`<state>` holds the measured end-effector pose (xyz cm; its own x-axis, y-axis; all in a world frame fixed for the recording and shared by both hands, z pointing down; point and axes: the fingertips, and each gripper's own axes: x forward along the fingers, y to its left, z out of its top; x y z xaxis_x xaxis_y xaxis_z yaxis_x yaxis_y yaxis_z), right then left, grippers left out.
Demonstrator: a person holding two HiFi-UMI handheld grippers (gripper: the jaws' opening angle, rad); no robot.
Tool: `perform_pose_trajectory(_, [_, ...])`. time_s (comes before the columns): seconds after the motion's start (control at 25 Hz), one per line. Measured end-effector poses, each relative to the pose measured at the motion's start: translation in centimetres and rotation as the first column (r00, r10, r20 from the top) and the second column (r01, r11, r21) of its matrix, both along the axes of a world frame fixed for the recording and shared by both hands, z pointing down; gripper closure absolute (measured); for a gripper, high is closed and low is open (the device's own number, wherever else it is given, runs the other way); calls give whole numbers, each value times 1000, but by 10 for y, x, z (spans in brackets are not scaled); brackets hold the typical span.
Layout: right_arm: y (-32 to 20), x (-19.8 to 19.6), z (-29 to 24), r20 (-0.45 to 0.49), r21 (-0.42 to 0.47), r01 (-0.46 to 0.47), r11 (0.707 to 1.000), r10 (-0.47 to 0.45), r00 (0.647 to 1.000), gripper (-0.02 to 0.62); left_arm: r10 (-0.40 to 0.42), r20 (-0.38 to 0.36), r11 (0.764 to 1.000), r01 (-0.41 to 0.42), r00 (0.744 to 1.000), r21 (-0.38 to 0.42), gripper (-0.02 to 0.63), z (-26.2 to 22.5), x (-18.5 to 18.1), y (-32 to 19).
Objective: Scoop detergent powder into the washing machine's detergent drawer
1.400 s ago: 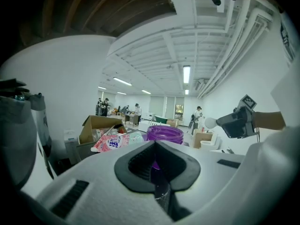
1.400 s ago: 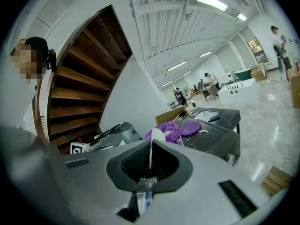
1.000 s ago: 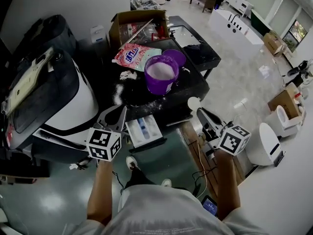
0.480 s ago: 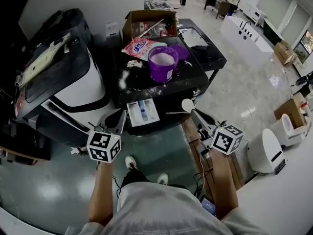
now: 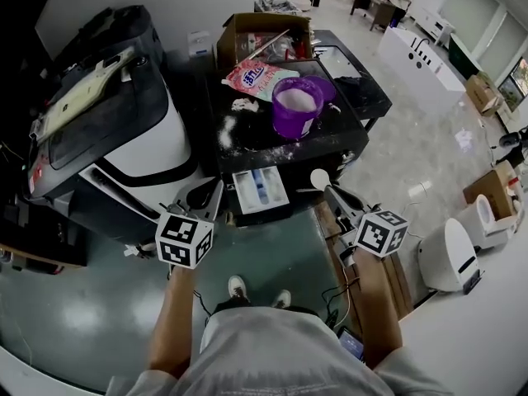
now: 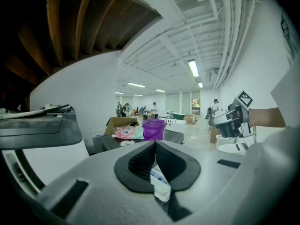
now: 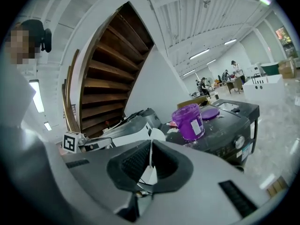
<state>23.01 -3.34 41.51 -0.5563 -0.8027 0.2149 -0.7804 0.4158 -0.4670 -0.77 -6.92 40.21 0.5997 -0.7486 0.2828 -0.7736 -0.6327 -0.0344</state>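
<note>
- Since a second ago I have backed off a little. Then the drawer point(image 5: 260, 190) lay right beside my left cube. Now it lies just past the tips of both tongs.
- The scoop point(image 5: 320, 178) has kept its place at the tip of my right tongs point(image 5: 332, 193).
- My left tongs point(image 5: 206, 198) are closed tip to tip, with nothing in them. Lower down, through the gap between the pads, I can see the white drawer with its blue part.
- My right tongs are pinched shut on the thin handle of the white scoop. The round bowl of the scoop sticks out past the tips.
- I cannot tell if there is powder in the scoop.
- The drawer is pulled out of the front of the black washing machine point(image 5: 326, 139). It sits between my two tongs, a bit nearer the left ones.
- The purple tub point(image 5: 295, 110) stands open on top of the washing machine, well past the drawer. It has white powder in it.
- Its purple lid point(image 5: 328, 89) lies just behind it, on the right tongs' side.
- A pink bag point(image 5: 257, 77) lies flat beyond the tub, more to the left tongs' side.
- Some spilled powder point(image 5: 226, 132) is on the washing machine top, straight ahead of my left tongs.
</note>
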Motion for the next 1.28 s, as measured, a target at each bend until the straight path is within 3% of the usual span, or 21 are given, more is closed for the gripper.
perform_pose_trajectory(0.6, [-56,-55,89,-132,-169,-60,984,38,991,582,71,-35,993,-74,997,-94,597,54,-53,-37])
perform_pose_trajectory(0.72, [-67,-56,108,-219,-186,-53,981,11,976,582,59,-40,992,-63,997,-108,597,63,-58,-45])
perform_pose_trajectory(1.0, [-91,-60,148,-260,-238,-6,971,-58,964,583,3,-61,986,-13,998,-168,597,94,-57,-62])
perform_pose_trajectory(1.08, [-98,-61,160,-301,-243,11,970,-87,950,583,-8,-56,983,-3,998,-184,597,103,-55,-66])
perform_pose_trajectory(1.28, [-112,-68,185,-444,-232,87,969,-185,877,582,-30,-31,975,22,999,-223,597,128,-50,-67])
